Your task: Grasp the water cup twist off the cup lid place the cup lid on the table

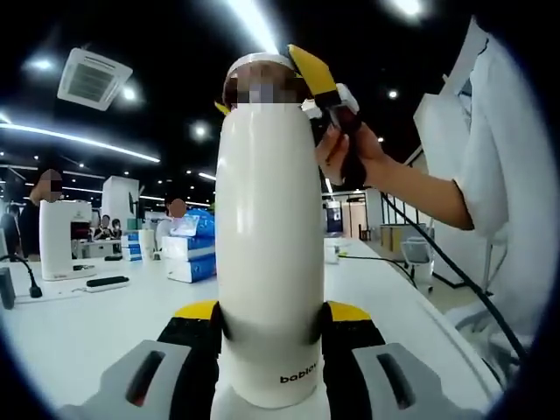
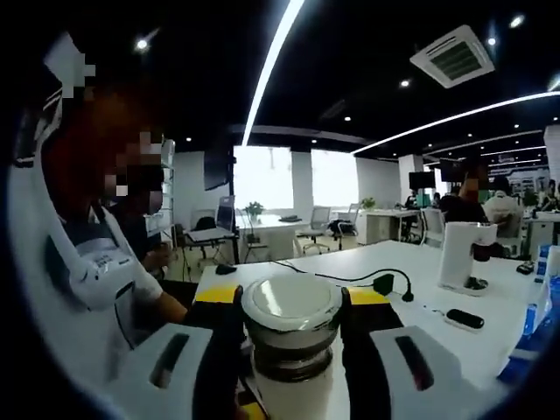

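Water cup [image 1: 269, 262]: tall, white, slim-bodied, small dark lettering near the base; stands upright above a white table [image 1: 79, 332], clamped low on its body between the yellow-and-black jaws of the left gripper [image 1: 271, 324], one jaw pressed to each side. Cup lid [image 2: 291, 306]: round, white top over a silver threaded collar, at the head of the cup; in the right gripper view it sits between the jaws of the right gripper [image 2: 291, 319], which close against both of its sides. In the left gripper view the right gripper [image 1: 302, 83] shows from the far side at the top of the cup, a person's hand [image 1: 346, 149] holding its handle; whether the lid is seated or already loose cannot be told. Table: white, long; carries a white appliance [image 2: 464, 254], a black cable [image 2: 350, 278], a small black device [image 2: 465, 318] and blue-and-white boxes [image 1: 194, 249]. Surroundings: open office, dark ceiling with strip lights, desks and chairs beyond.
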